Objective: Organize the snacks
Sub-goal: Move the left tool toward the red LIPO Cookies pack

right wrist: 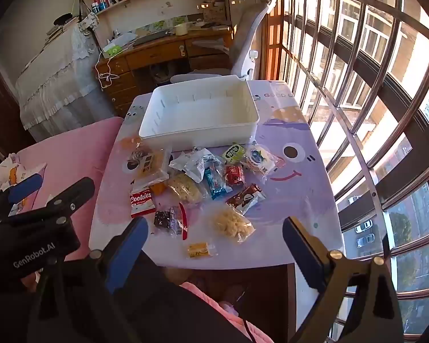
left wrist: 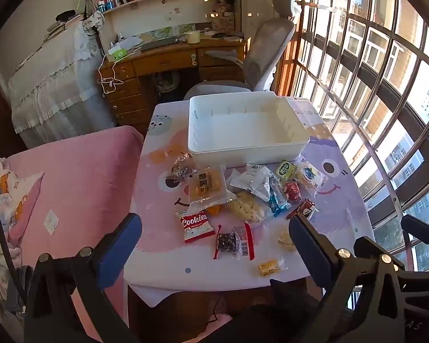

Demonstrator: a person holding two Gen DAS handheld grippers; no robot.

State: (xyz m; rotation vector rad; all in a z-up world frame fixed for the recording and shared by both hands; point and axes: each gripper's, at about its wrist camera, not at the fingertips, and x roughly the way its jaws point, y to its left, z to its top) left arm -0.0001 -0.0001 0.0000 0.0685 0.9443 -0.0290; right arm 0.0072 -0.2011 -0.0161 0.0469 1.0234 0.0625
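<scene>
Tally from my seat: 1 bin, approx 15 snack pks, 2 claws.
I count 1 white bin (right wrist: 146, 131) on 1 table (right wrist: 300, 200). There are 2 yellow crumbly pks, the far crumbly pk (right wrist: 186, 190) and the near crumbly pk (right wrist: 233, 224). Then 1 each: Cookies pk (right wrist: 141, 200), orange pastry pk (right wrist: 153, 167), green pk (right wrist: 234, 153), blueberry pk (right wrist: 258, 158), red pk (right wrist: 234, 175), blue pk (right wrist: 216, 185), brown choc pk (right wrist: 246, 197), dark brownie pk (right wrist: 167, 218), small yellow pk (right wrist: 198, 250), dark wrapped sweet (right wrist: 137, 154), small orange piece (right wrist: 157, 187). White pks (right wrist: 196, 164): prob. 2, but they overlap so I can't be sure. My own tools: 1 left claw (left wrist: 216, 224), 1 right claw (right wrist: 214, 228).
</scene>
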